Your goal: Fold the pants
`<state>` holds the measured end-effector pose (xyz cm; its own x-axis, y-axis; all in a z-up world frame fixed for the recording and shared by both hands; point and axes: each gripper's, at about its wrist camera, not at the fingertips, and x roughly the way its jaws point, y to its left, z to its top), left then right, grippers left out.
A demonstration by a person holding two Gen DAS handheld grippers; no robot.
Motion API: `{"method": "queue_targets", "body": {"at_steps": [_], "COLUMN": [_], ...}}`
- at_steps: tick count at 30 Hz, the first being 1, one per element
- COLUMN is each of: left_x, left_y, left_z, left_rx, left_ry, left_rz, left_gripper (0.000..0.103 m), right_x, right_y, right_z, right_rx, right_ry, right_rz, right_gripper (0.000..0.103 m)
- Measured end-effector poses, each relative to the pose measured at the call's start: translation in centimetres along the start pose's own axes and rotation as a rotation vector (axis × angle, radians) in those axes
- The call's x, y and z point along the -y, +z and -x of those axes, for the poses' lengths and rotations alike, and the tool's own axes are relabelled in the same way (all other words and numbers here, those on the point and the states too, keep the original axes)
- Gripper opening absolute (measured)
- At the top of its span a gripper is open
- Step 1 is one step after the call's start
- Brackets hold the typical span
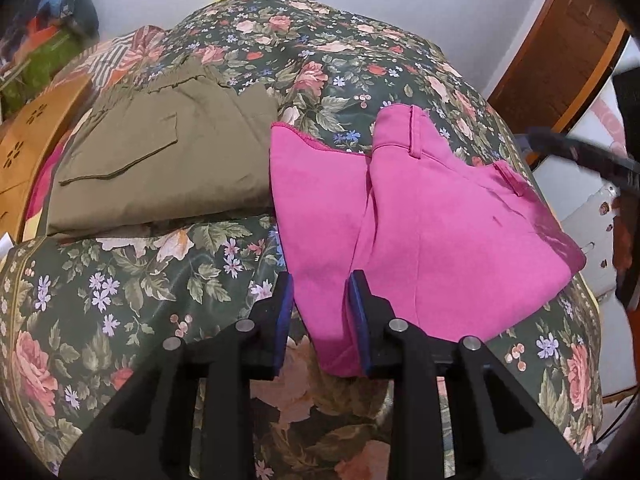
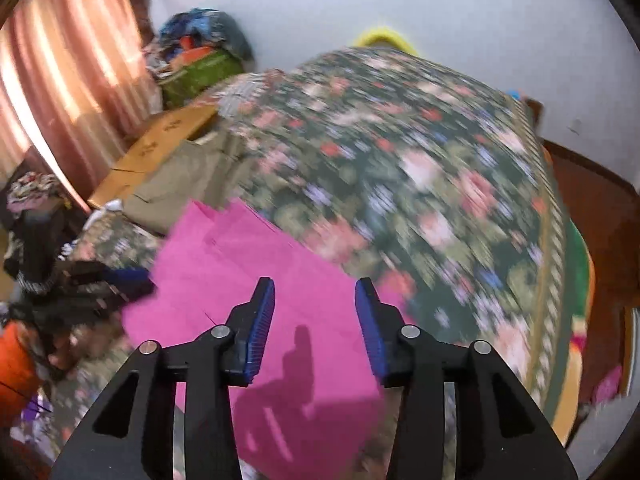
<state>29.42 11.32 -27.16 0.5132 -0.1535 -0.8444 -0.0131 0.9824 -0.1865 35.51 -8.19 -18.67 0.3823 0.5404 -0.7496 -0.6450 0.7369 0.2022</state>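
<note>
Pink pants [image 1: 420, 220] lie partly folded on a floral bedspread [image 1: 120, 288], waistband to the far right. My left gripper [image 1: 322, 280] is open, its jaws standing either side of the near pink edge without clamping it. In the right wrist view, which is motion-blurred, the pink pants [image 2: 248, 280] lie under my right gripper [image 2: 316, 288], which is open and empty above the cloth. The left gripper [image 2: 120, 280] shows there at the left edge of the pants.
Folded olive-green pants [image 1: 160, 168] lie on the bed left of the pink ones. A wooden headboard [image 1: 28, 148] and a clothes pile [image 1: 52, 28] are at the left. A wooden door frame [image 1: 560, 48] stands at the right. Curtains [image 2: 60, 80] hang at the left.
</note>
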Motion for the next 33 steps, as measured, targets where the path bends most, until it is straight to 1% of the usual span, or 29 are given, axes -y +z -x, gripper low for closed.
{"method": "queue_targets", "body": {"at_steps": [1, 4, 7, 10, 13, 14, 15, 16, 17, 19, 22, 26, 30, 32, 33], "left_x": [0.0, -0.1, -0.4, -0.5, -0.7, -0.7, -0.7, -0.8, -0.8, -0.8, -0.8, -1.0, -1.1, -1.1, -1.1], "left_y": [0.0, 0.0, -0.1, -0.1, -0.2, -0.2, -0.2, -0.2, -0.2, -0.2, -0.3, -0.4, -0.2, -0.2, -0.2], "left_z": [0.0, 0.0, 0.0, -0.1, 0.0, 0.0, 0.0, 0.0, -0.1, -0.1, -0.1, -0.1, 0.0, 0.3, 0.6], "left_rx": [0.002, 0.004, 0.005, 0.008, 0.011, 0.010, 0.011, 0.013, 0.014, 0.015, 0.019, 0.021, 0.007, 0.003, 0.000], "left_ry": [0.003, -0.004, -0.018, -0.022, -0.025, -0.026, -0.028, -0.028, -0.027, -0.024, -0.021, -0.026, -0.016, 0.002, 0.027], "left_rz": [-0.004, -0.006, -0.003, -0.009, -0.012, -0.012, -0.010, -0.009, -0.010, -0.011, -0.010, -0.001, -0.004, -0.008, -0.010], "left_gripper": [0.032, 0.034, 0.035, 0.036, 0.037, 0.037, 0.038, 0.038, 0.039, 0.040, 0.041, 0.043, 0.046, 0.052, 0.054], "right_x": [-0.8, -2.7, -3.8, -4.1, -4.5, -4.6, -4.6, -4.6, -4.6, -4.6, -5.2, -5.3, -4.9, -4.5, -4.4], "right_y": [1.1, 2.9, 4.5, 5.6, 5.8, 5.5, 5.1, 4.9, 4.8, 4.6, 4.4, 4.5, 4.6, 4.9, 4.9], "right_z": [-0.8, -3.2, -6.1, -9.0, -11.0, -11.5, -11.5, -11.6, -11.5, -11.1, -10.6, -10.4, -10.6, -9.4, -8.9], "right_rx": [0.000, -0.015, -0.044, -0.101, -0.173, -0.198, -0.201, -0.200, -0.191, -0.166, -0.140, -0.120, -0.134, -0.106, -0.094], "right_ry": [0.023, 0.050, 0.101, 0.126, 0.161, 0.175, 0.181, 0.182, 0.185, 0.188, 0.146, 0.101, 0.083, 0.074, 0.069], "right_rz": [0.021, 0.068, 0.068, 0.065, 0.074, 0.078, 0.081, 0.091, 0.091, 0.089, 0.133, 0.142, 0.131, 0.100, 0.091], "right_gripper": [0.038, 0.038, 0.038, 0.038, 0.038, 0.036, 0.032, 0.020, 0.016, 0.012, 0.010, 0.010, 0.011, 0.020, 0.023]}}
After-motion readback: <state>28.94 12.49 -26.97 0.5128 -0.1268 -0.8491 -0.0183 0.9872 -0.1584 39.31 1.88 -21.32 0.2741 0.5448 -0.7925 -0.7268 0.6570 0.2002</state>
